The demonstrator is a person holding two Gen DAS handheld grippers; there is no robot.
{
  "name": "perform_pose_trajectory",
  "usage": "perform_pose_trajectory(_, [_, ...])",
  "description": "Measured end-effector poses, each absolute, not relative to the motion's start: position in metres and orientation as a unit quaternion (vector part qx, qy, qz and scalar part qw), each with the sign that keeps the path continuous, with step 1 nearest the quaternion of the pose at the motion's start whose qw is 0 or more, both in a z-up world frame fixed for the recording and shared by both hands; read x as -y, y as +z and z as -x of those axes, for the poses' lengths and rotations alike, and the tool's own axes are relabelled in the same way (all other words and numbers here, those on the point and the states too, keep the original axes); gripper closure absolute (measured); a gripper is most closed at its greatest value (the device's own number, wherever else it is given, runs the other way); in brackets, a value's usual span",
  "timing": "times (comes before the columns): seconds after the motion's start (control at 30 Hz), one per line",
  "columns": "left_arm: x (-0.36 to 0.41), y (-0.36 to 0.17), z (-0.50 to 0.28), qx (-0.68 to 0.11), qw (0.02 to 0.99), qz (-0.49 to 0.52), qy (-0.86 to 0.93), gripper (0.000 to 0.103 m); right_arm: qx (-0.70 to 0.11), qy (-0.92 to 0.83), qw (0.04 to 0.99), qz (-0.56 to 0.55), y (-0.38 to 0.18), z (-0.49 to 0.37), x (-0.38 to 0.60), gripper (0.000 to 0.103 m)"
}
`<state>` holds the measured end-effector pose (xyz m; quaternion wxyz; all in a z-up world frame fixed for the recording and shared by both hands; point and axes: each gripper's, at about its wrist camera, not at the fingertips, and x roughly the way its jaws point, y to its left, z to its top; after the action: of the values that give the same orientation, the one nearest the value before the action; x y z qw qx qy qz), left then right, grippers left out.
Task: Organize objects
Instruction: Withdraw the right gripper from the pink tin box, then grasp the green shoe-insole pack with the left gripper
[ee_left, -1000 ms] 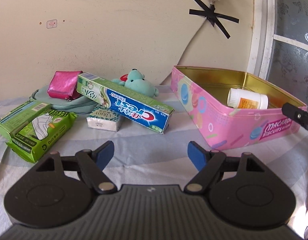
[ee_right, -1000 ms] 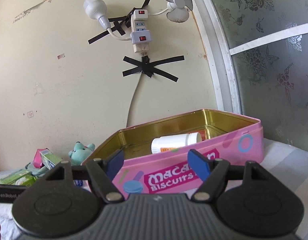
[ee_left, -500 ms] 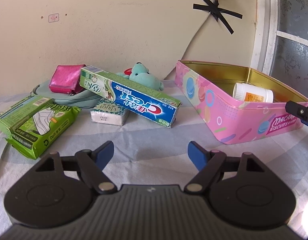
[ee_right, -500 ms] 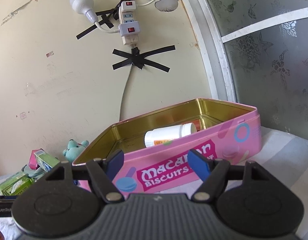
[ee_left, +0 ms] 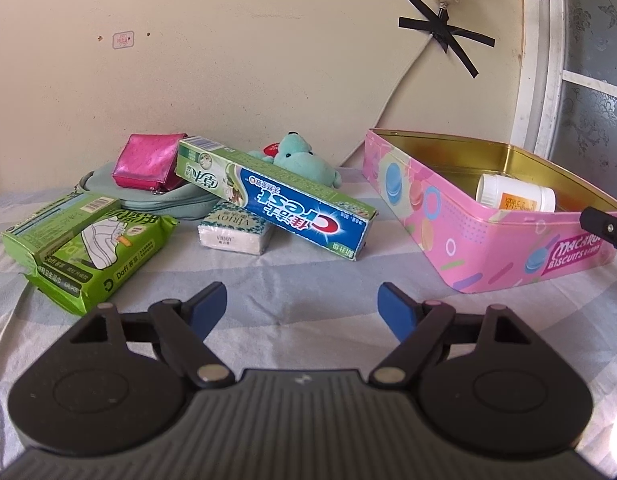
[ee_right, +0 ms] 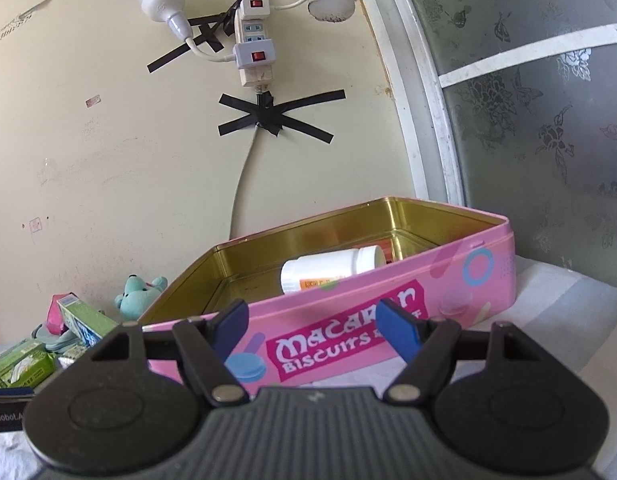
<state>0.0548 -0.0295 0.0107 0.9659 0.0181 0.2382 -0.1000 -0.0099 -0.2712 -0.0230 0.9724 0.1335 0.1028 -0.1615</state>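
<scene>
A pink biscuit tin (ee_left: 460,236) stands open at the right with a white pill bottle (ee_left: 516,199) lying inside; both also show in the right wrist view, the tin (ee_right: 348,332) and the bottle (ee_right: 328,270). A Crest toothpaste box (ee_left: 276,196) leans on a tissue pack (ee_left: 234,232). A green wipes pack (ee_left: 104,248), a pink purse (ee_left: 146,164) on a teal pouch (ee_left: 164,200), and a teal plush (ee_left: 304,160) lie at the left. My left gripper (ee_left: 300,308) is open and empty in front of the pile. My right gripper (ee_right: 312,326) is open and empty before the tin.
The objects lie on a striped blue and grey cloth (ee_left: 300,280). A beige wall (ee_left: 248,60) with a taped power strip (ee_right: 252,48) stands behind. A frosted window (ee_right: 528,100) is at the right. Part of the right gripper (ee_left: 604,224) shows by the tin.
Both grippers have pulled back and shifted slightly; the pile and tin look a little farther in the left view. Both stay open. No object has moved.
</scene>
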Motion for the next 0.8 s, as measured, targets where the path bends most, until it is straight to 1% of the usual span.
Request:
perform_pose_trajectory(0.07, [0.029,0.011,-0.053,-0.233,0.967,-0.022,-0.100,0.018,-0.090,-0.167,0.976,-0.112,-0.020,0.015,0.262,0.030])
perform_pose_trajectory(0.27, [0.017,0.015,-0.050,-0.240,0.964,-0.011,-0.115,0.018,-0.097,-0.122,0.984,-0.080,-0.010,0.029,0.229,0.030])
perform_pose_trajectory(0.43, [-0.029,0.017,-0.049,-0.258,0.961,0.005,-0.098,0.018,-0.098,-0.024,0.994,-0.049,0.005,0.024,0.185,0.030])
perform_pose_trajectory(0.53, [-0.077,0.020,-0.049,-0.243,0.968,0.012,-0.057,0.018,-0.136,0.063,0.988,-0.036,0.005,0.002,0.150,0.030])
perform_pose_trajectory(0.63, [-0.133,0.025,-0.057,-0.230,0.973,0.034,0.016,0.020,-0.196,0.146,0.970,-0.006,0.001,-0.034,0.107,0.030])
perform_pose_trajectory(0.73, [-0.186,0.025,-0.067,-0.231,0.963,0.107,0.087,0.020,-0.253,0.206,0.945,0.001,-0.006,-0.079,0.067,0.029])
perform_pose_trajectory(0.8, [-0.217,0.025,-0.069,-0.239,0.948,0.184,0.105,0.022,-0.267,0.225,0.937,0.021,-0.011,-0.102,0.042,0.023])
